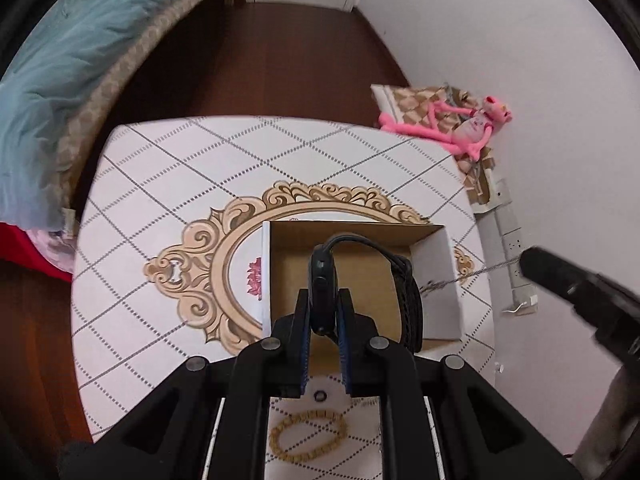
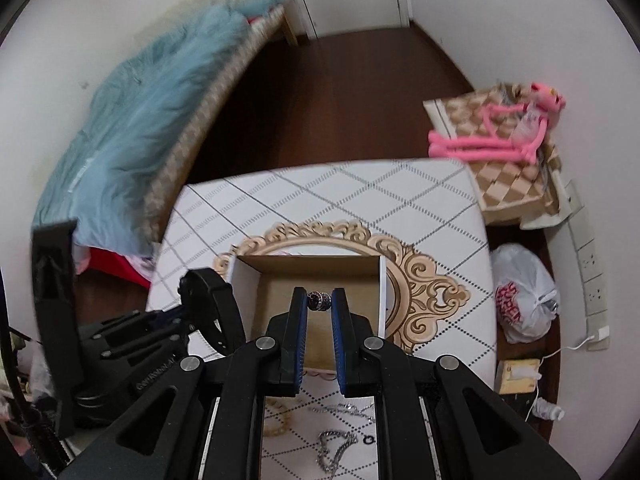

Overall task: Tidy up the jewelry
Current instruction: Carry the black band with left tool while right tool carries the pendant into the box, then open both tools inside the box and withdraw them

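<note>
My left gripper (image 1: 323, 304) is shut on a dark smartwatch (image 1: 323, 280); its perforated strap (image 1: 408, 300) loops over an open cardboard box (image 1: 440, 280) on the table. My right gripper (image 2: 319, 300) is shut on a small dark bead charm (image 2: 319, 300) above the same box (image 2: 320, 280). In the left wrist view a thin silver chain (image 1: 472, 272) hangs from the right gripper down to the box. A beige bead bracelet (image 1: 308, 436) and a small ring (image 1: 320, 395) lie on the table under my left gripper. Silver chains (image 2: 336, 448) lie under my right gripper.
The table (image 1: 160, 200) has a white cover with a gold ornate frame print. A bed with a blue blanket (image 1: 60, 80) stands left. A pink plush toy (image 1: 472, 128) lies on a checked box by the wall. A white plastic bag (image 2: 524, 292) sits on the floor at right.
</note>
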